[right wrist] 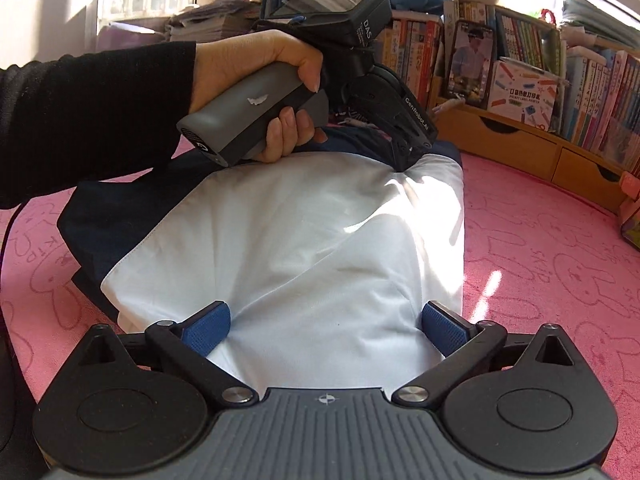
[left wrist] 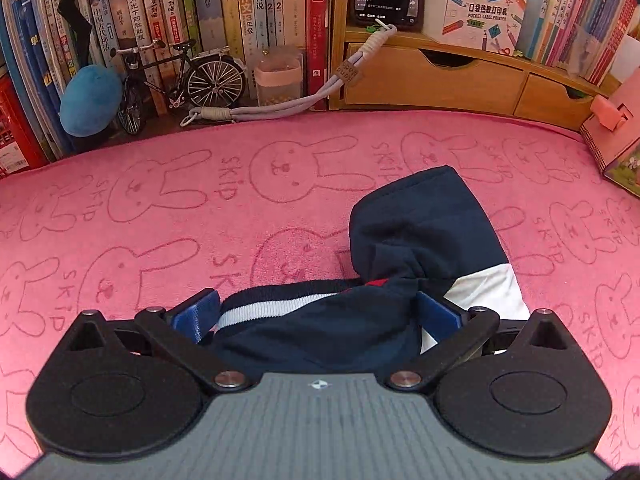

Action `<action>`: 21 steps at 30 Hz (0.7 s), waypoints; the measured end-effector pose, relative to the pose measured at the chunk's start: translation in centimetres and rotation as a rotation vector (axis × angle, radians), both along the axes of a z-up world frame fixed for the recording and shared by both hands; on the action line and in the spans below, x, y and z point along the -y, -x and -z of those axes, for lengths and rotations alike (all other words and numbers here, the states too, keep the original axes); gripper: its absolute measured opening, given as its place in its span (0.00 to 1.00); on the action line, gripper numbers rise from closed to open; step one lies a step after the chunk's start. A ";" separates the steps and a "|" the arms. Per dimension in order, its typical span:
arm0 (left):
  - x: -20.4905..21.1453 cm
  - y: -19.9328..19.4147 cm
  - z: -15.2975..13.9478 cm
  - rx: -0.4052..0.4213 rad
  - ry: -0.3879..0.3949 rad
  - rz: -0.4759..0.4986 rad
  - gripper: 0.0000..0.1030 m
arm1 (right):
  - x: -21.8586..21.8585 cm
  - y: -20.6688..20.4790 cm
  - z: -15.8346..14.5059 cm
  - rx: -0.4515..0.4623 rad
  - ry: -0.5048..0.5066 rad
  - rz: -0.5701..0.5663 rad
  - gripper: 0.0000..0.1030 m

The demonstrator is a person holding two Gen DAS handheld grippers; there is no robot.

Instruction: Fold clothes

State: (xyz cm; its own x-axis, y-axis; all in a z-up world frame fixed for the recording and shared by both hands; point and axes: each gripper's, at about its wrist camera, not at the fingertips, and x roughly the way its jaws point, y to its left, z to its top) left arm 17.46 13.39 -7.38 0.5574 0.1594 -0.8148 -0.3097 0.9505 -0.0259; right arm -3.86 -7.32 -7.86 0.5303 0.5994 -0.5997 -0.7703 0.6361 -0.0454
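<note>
Folding here has reached a handover point: the shirt (right wrist: 304, 240), white body with navy sleeves and a striped collar, lies on the pink surface (right wrist: 540, 280) near the bookshelf, already doubled into a rough rectangle.

The right tongs (right wrist: 326, 326) stand wide, with the last of their opening just finishing; the white cloth runs between the blue pads (right wrist: 206, 330) but they do not press on it. The left tongs (left wrist: 320, 314) are spread wide too, their fingers either side of the bunched navy collar, and no pinch on the fabric shows. From the right view the left tongs tip down onto the far end of the shirt, where the cloth puckers under them.

To do this step well, I judge:

- Lift the right tongs clear straight up, so the near hem does not drag and undo the fold.
- Keep the left tongs steady on the far end until the right ones are off the cloth.
- Smooth the pucker at the far end before any further fold; a crease trapped there will show.
- The navy sleeve (left wrist: 424, 224) sticks out past the body toward the shelf. Tuck it inward first, so the edges line up.
- Take the next grip at a corner, through all layers, not only the top one.
</note>
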 end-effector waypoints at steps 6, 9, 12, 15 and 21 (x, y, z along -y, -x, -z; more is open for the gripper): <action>-1.3 -1.4 -0.3 0.011 0.006 -0.043 1.00 | 0.0 -0.4 0.0 -0.001 -0.009 -0.002 1.00; -1.3 0.2 -1.8 0.047 0.003 -0.056 1.00 | 0.1 -0.4 0.0 0.000 -0.013 -0.002 1.00; 0.2 2.8 -3.4 0.098 -0.142 -0.005 1.00 | 0.2 -0.4 0.0 0.001 -0.016 -0.002 1.00; 1.4 6.0 -4.3 0.125 -0.285 0.036 1.00 | 0.3 -0.5 0.0 0.002 -0.018 -0.003 1.00; 2.6 12.0 -3.5 0.103 -0.246 0.015 1.00 | 0.5 -0.6 0.0 0.007 -0.021 -0.003 1.00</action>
State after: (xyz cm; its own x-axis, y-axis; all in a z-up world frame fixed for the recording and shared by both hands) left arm 5.47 10.74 -3.93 0.6390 0.3369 -0.6915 -0.3033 0.9365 0.1760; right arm -3.21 -7.80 -7.83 0.5327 0.6134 -0.5831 -0.7716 0.6350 -0.0370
